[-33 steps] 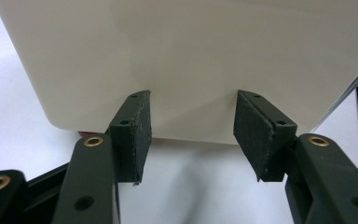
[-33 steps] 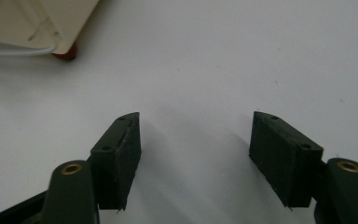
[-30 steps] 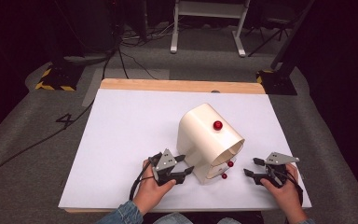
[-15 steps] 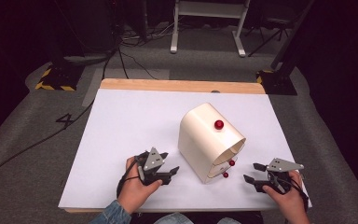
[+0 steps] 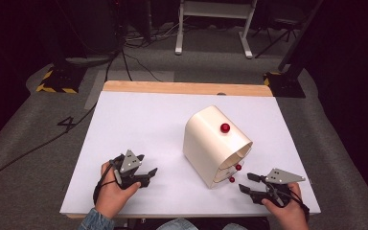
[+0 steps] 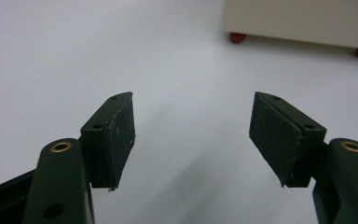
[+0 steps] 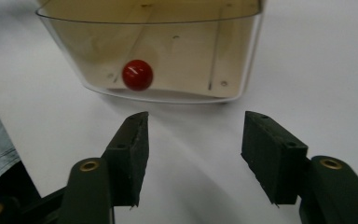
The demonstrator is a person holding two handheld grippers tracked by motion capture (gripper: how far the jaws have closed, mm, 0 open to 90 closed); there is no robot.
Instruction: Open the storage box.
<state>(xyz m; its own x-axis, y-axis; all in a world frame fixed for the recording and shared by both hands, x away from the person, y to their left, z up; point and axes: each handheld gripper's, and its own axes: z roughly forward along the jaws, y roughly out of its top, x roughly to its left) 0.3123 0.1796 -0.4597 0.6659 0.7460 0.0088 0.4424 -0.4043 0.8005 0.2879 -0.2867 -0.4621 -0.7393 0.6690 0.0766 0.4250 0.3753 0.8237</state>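
A cream cabinet (image 5: 206, 143) with a rounded top stands right of centre on the white table (image 5: 139, 124). It has a red knob (image 5: 225, 128) on top and two red knobs (image 5: 238, 167) on its front. My left gripper (image 5: 151, 176) lies to its left, apart from it, pointing at it. Its jaws have just been opening, and my left gripper (image 6: 193, 130) has nothing between them. My right gripper (image 5: 246, 182) points at the cabinet's front. In the right gripper view it (image 7: 191, 149) faces a red knob (image 7: 137, 74). Its jaws have just been closing on nothing and stand open.
The cabinet's side (image 6: 303, 21) rests on small red feet (image 6: 237, 37). A wooden strip (image 5: 187, 88) runs along the table's far edge. Cables and stand legs (image 5: 211, 28) lie on the grey floor beyond. A blue sleeve (image 5: 93, 221) sits at the near edge.
My left hand has pulled away leftward from the cabinet's side and its jaws have widened. My right hand has drifted slightly toward the near edge. The cabinet has stayed put.
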